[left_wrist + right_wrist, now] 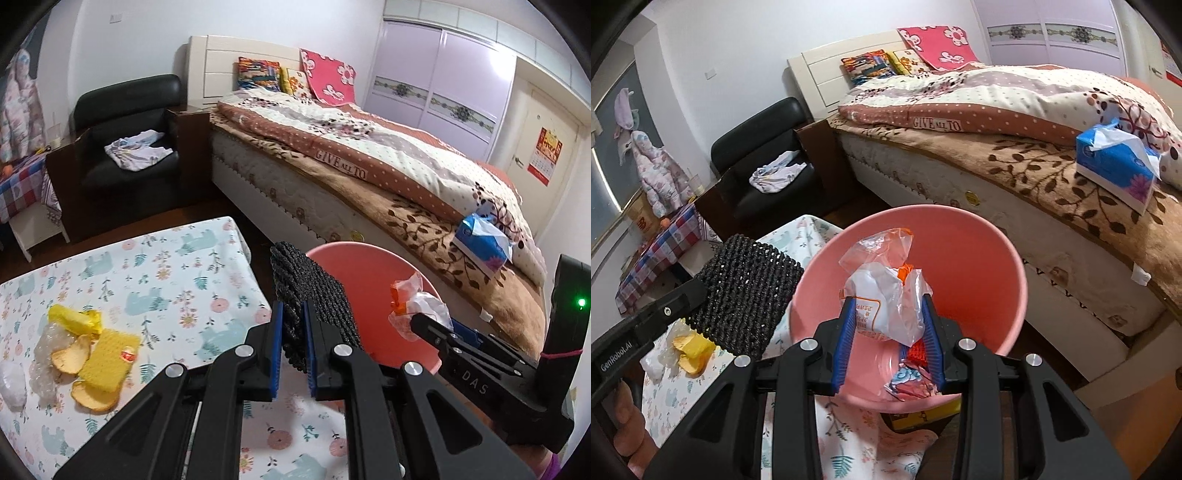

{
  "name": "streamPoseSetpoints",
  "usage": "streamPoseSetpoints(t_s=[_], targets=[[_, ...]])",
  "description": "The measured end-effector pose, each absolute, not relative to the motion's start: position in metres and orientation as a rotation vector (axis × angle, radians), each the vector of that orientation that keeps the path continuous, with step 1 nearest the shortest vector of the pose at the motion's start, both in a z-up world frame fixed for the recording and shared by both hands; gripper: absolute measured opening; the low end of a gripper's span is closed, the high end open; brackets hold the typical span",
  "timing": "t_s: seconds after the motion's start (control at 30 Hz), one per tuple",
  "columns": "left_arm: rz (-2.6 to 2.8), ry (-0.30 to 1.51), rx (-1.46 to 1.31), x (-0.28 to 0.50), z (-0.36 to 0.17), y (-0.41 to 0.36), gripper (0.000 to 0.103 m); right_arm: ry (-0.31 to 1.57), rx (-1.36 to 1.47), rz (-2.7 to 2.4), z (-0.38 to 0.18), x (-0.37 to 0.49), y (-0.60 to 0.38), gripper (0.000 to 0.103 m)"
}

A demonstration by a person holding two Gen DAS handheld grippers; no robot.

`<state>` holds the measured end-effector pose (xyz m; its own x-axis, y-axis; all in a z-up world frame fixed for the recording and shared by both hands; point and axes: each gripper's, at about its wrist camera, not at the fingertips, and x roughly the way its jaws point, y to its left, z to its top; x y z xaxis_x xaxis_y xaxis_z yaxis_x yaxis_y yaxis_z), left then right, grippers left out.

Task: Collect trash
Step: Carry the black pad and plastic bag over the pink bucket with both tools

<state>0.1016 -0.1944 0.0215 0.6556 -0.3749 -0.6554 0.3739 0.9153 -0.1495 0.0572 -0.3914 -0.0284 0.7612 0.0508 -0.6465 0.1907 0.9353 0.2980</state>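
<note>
My left gripper (293, 332) is shut on a black woven cloth (314, 295), held above the table edge beside the pink bin (354, 266); the cloth also shows in the right wrist view (746, 291). My right gripper (890, 325) is shut on a crumpled clear plastic wrapper (886, 288) over the open pink bin (979, 258). Wrappers (910, 380) lie on the bin's bottom. On the table (166, 280) a pile of trash remains: yellow sponge (109, 354), orange peels (70, 356), yellow wrapper (74, 319), bubble wrap (42, 365).
A bed (369, 166) with a blue tissue box (484, 240) stands to the right behind the bin. A black armchair (125, 147) with clothes stands at the back. A checked-cloth side table (22, 188) is far left.
</note>
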Motion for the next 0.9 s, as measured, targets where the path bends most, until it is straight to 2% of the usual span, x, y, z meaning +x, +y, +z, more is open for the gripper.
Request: streamPoseSetpoints(t_s=[0.9], targets=[[-0.469, 0.815, 0.084, 0.121, -0.017, -0.244, 0.010, 0.755, 0.389, -0.127, -0.053, 0.066, -0.408, 0.036]])
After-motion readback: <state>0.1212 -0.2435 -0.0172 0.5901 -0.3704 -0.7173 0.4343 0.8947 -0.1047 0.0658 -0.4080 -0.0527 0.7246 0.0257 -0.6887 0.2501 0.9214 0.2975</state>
